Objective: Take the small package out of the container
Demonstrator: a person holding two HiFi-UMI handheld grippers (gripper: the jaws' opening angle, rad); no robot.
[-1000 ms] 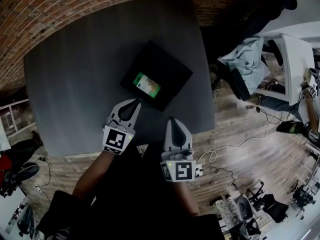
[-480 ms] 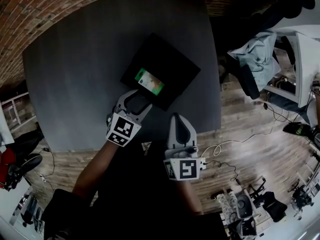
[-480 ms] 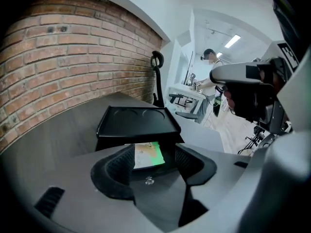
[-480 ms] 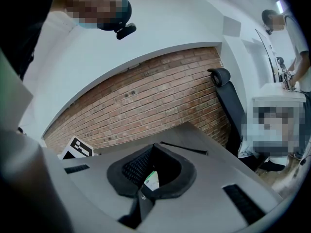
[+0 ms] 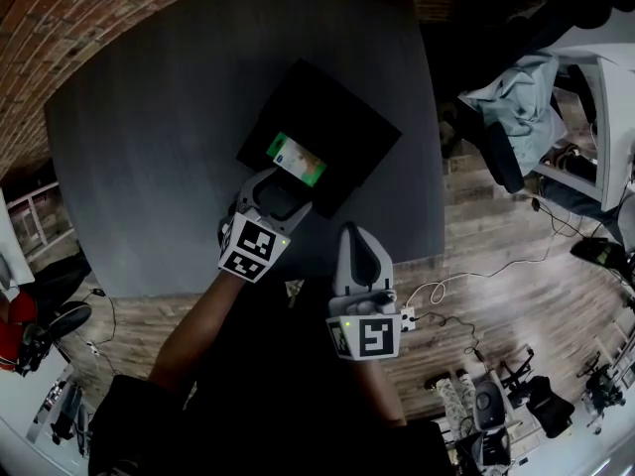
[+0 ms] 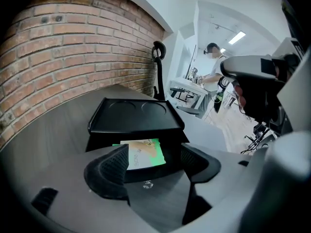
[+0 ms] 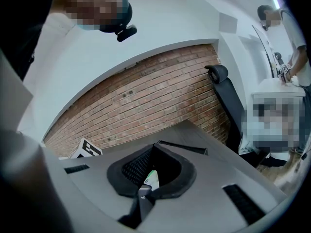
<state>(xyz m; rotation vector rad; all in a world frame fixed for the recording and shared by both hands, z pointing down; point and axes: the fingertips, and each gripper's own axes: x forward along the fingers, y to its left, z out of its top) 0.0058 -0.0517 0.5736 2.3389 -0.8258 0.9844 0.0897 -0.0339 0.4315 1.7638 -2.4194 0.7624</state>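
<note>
Head view: a black container (image 5: 337,117) sits on a grey tabletop (image 5: 129,147), with the small green-and-white package (image 5: 300,160) lying in its near corner. The left gripper (image 5: 283,194) is at the container's edge. The right gripper (image 5: 350,234) is near the tabletop's edge.

Left gripper view: the fingers (image 6: 109,171) have just been opening and stand apart, with the package ahead between them, untouched. Closing early could catch the container's rim or pinch only a corner, letting the package slip.

Right gripper view: the fingers are together and empty. The container is unbraced and may drag along.

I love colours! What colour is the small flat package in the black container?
The small flat package is green and cream, clearest in left gripper view.
</note>
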